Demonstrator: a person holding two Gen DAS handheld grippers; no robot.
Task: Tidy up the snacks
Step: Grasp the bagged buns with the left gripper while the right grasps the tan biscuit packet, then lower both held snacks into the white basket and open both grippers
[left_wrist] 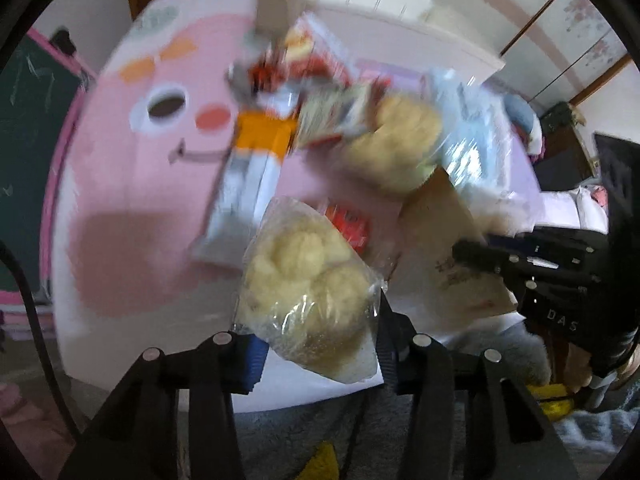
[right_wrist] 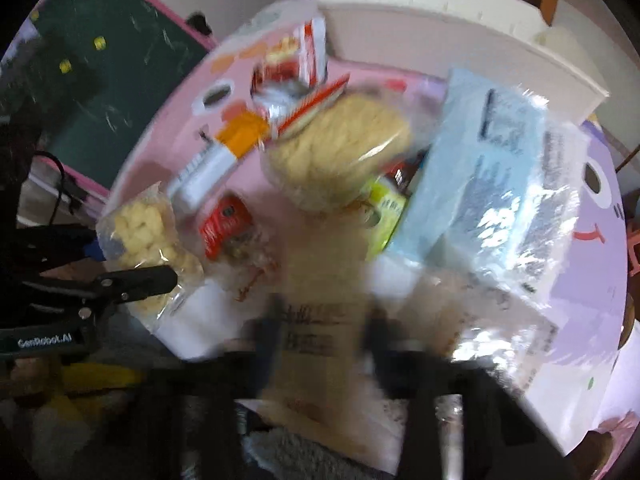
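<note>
A clear bag of pale yellow puffs point(left_wrist: 304, 276) lies at the near edge of the pink cartoon table point(left_wrist: 132, 184), and my left gripper point(left_wrist: 322, 350) is shut on it, one blue pad on each side. From the right wrist view the same bag point(right_wrist: 144, 232) shows at the left with the left gripper point(right_wrist: 160, 276) on it. My right gripper point(right_wrist: 322, 332), blurred, is shut on a beige paper packet point(right_wrist: 316, 280) with dark print. The left wrist view shows that packet point(left_wrist: 436, 224) with the right gripper point(left_wrist: 476, 254) clamped on its edge.
A heap of snacks covers the table: a second bag of puffs point(right_wrist: 340, 152), a light blue packet point(right_wrist: 480, 168), an orange-and-white packet point(left_wrist: 256, 152), and a red packet point(right_wrist: 224, 224). A white bin point(right_wrist: 440, 28) stands behind. A green chalkboard point(right_wrist: 112, 80) is at left, with grey carpet below.
</note>
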